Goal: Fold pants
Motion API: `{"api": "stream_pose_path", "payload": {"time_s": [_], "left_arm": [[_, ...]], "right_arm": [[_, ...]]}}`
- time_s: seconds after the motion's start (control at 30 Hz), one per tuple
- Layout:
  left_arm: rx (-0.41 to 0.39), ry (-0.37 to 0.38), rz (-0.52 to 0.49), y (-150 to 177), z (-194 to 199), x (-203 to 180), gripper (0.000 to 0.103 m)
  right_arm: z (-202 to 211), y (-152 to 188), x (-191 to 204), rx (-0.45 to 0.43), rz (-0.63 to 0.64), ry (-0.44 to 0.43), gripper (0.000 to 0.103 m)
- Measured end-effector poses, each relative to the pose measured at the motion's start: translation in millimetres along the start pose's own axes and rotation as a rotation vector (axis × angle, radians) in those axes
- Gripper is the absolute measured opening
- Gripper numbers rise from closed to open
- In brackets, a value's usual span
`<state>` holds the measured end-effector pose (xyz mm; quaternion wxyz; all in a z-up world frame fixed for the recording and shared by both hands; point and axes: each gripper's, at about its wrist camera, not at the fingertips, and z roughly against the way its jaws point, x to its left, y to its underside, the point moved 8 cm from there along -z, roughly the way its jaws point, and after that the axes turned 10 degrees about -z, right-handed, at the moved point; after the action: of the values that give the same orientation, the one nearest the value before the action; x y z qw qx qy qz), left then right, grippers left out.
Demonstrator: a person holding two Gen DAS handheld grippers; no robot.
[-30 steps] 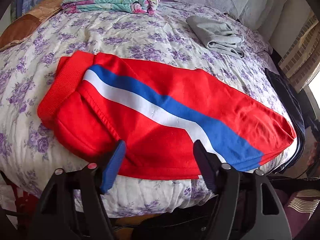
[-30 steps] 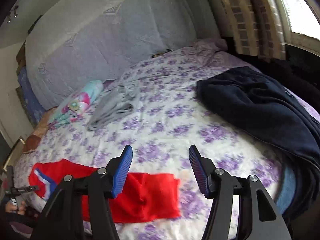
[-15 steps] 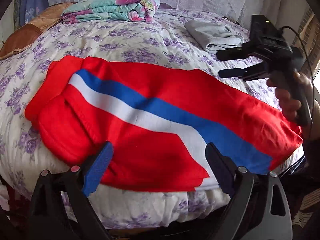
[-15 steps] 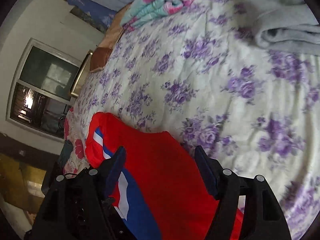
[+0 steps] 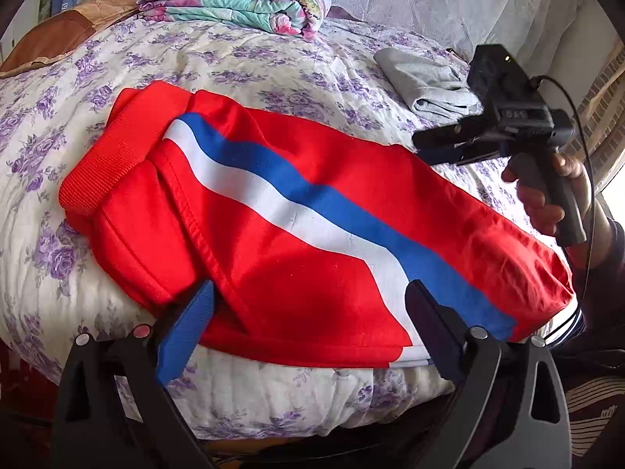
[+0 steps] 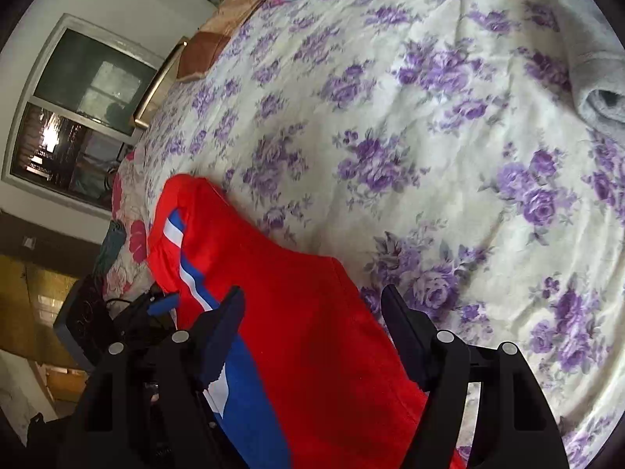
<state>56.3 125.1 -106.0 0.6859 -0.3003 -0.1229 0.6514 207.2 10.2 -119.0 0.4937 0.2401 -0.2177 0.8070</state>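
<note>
Left wrist view: nearest the lens, the left gripper (image 5: pixel 310 322) stands wide, its blue-padded and black fingers straddling the near hem of the red fleece pants with a white and blue side stripe (image 5: pixel 281 211); its jaws have just been opening, and the cloth lies under the gap, not pinched. The pants lie on the near edge of the bed with the white, purple-flowered quilt (image 5: pixel 242 58), already doubled leg on leg, ribbed waistband to the left and leg ends to the right.

To the right, the right gripper (image 5: pixel 437 150) hovers above the leg end, carried by the person's hand (image 5: pixel 547 195). From its own wrist camera the right gripper (image 6: pixel 312 320) has its jaws well apart over the red cloth, with nothing clamped; they too have just been widening.

I judge the step in hand to be the reach for a crosswise fold: both tools are taking station at the near edge. The next move calls for each one to come down onto the hem, close through both layers, then carry one end over the other without dragging the lower layer askew.

Farther back lie one folded grey garment (image 5: pixel 425 82), and beyond it one folded turquoise floral blanket (image 5: pixel 238 4) beside one brown patchwork cushion (image 5: pixel 66 35). By count: one pair of pants, two grippers, one hand in sight.
</note>
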Motion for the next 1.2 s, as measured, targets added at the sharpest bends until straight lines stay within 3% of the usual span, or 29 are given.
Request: {"api": "stream_pose_path", "payload": {"time_s": [0.1, 0.3, 0.5, 0.63, 0.7, 0.87, 1.0, 1.07, 1.2], "left_arm": [[0.000, -0.001, 0.007, 1, 2, 0, 0.094], [0.011, -0.002, 0.013, 0, 1, 0, 0.097], [0.013, -0.020, 0.008, 0, -1, -1, 0.098], [0.014, -0.021, 0.010, 0, -1, -1, 0.098], [0.016, -0.023, 0.008, 0, -1, -1, 0.098], [0.013, -0.021, 0.007, 0, -1, -1, 0.098], [0.013, -0.020, 0.006, 0, -1, -2, 0.098], [0.012, -0.020, 0.004, 0, -1, -2, 0.098], [0.012, -0.020, 0.005, 0, -1, -2, 0.098]], "right_arm": [[-7, 13, 8, 0.059, 0.067, -0.040, 0.074], [14, 17, 28, 0.083, 0.081, -0.222, 0.076], [0, 11, 37, 0.111, 0.041, -0.277, 0.077], [-4, 3, 44, 0.032, 0.045, -0.286, 0.067], [3, -4, 43, -0.011, 0.011, -0.343, 0.050], [24, -19, 35, -0.109, -0.053, -0.446, 0.049], [28, -18, 25, -0.130, -0.033, -0.268, 0.051], [31, -20, 11, -0.144, -0.023, -0.150, 0.059], [18, -7, -8, -0.039, -0.054, -0.130, 0.060]]}}
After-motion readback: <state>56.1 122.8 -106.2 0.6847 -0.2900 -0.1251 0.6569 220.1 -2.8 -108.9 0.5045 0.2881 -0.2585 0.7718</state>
